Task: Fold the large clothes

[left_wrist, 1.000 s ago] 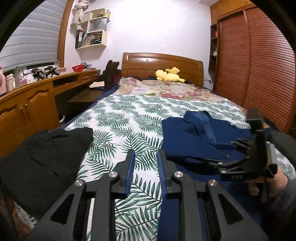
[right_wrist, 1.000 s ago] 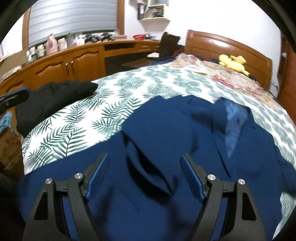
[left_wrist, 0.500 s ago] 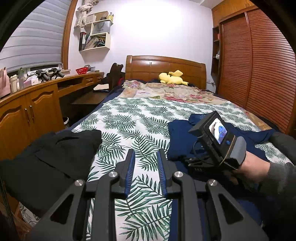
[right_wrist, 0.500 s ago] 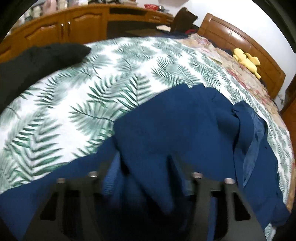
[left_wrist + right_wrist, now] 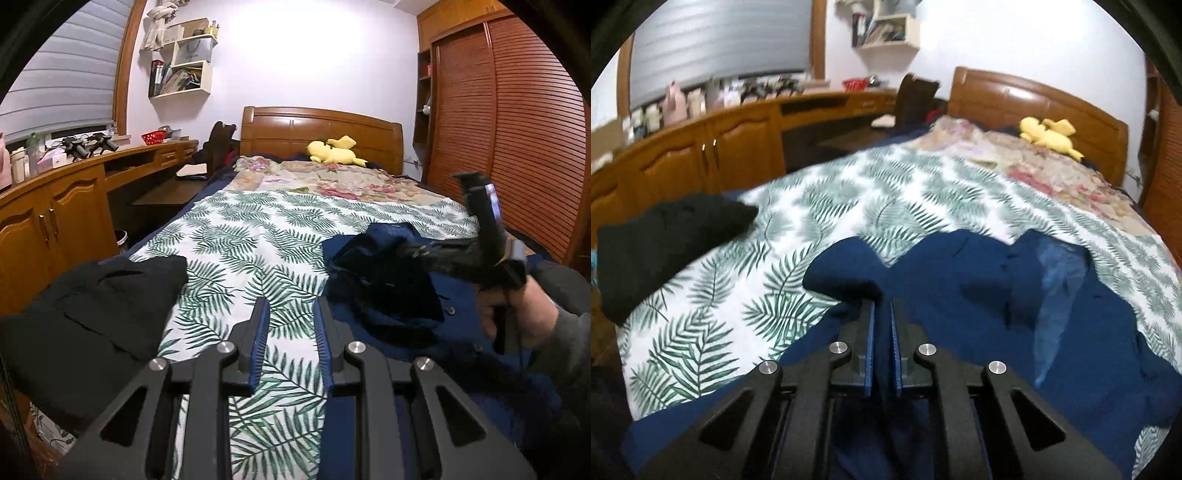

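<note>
Fern-print bedspread (image 5: 820, 206) under you: your right gripper (image 5: 881, 314) pinches the navy cloth jacket (image 5: 960, 280); left gripper (image 5: 290, 325) hangs slightly open, empty. Next, carry that fold toward 12 o'clock.

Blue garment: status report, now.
Right gripper shut on blue garment, fold lifted off bed. Left gripper part open, empty. Black garment lies clear, left.

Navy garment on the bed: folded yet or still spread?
Not folded: the navy garment lies rumpled and mostly spread on the leaf-print bedspread, one fold pinched between the pads of the shut right gripper and raised.
</note>
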Action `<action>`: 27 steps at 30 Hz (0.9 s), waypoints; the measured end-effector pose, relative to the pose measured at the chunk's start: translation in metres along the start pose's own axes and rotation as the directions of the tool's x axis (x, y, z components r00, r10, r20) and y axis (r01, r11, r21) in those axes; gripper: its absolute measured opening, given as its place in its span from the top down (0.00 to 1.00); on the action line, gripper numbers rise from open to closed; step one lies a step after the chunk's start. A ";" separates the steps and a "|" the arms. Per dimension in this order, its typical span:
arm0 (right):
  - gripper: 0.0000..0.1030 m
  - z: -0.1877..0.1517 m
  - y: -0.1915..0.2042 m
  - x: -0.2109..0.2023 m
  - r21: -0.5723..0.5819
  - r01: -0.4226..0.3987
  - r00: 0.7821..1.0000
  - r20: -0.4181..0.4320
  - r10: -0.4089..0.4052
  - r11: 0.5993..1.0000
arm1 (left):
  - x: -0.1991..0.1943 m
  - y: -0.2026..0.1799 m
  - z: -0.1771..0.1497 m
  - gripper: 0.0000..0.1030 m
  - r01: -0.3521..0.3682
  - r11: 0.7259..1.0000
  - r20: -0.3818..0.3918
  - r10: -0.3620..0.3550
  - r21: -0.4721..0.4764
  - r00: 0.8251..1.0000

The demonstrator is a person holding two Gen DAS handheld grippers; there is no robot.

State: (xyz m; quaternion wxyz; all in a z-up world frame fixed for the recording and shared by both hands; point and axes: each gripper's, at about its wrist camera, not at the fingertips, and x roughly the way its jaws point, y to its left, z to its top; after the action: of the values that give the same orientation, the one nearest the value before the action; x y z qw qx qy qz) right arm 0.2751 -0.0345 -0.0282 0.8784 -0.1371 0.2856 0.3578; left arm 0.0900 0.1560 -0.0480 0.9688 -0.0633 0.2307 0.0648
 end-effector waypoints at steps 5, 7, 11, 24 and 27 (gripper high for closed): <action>0.96 -0.018 -0.022 -0.051 0.039 0.021 0.997 0.073 -0.024 0.999 | -0.001 -0.017 0.002 0.79 0.022 1.000 -0.001 -0.022 0.019 1.000; 0.96 -0.032 -0.033 -0.073 0.063 0.031 0.995 0.092 -0.037 0.998 | -0.003 -0.026 0.003 0.79 0.032 0.999 -0.003 -0.032 0.028 0.999; 0.97 -0.060 -0.047 -0.106 0.100 0.036 0.994 0.101 -0.046 0.994 | -0.004 -0.049 0.003 0.79 0.059 0.997 -0.007 -0.059 0.054 0.998; 0.97 -0.111 -0.051 -0.123 0.050 0.041 0.999 0.019 -0.042 0.998 | 0.058 -0.095 -0.015 0.79 0.123 0.990 -0.091 -0.117 0.070 0.989; 0.90 -0.112 -0.043 -0.109 0.042 -0.003 1.000 -0.019 0.004 0.999 | 0.068 -0.096 -0.020 0.79 0.134 0.990 -0.091 -0.129 0.049 0.987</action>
State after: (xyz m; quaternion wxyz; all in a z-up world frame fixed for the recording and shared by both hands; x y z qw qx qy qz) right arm 0.1973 -0.1749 -0.0508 0.8777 -0.1214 0.3017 0.3520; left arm 0.1562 0.0654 -0.0873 0.9612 -0.0544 0.2702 -0.0083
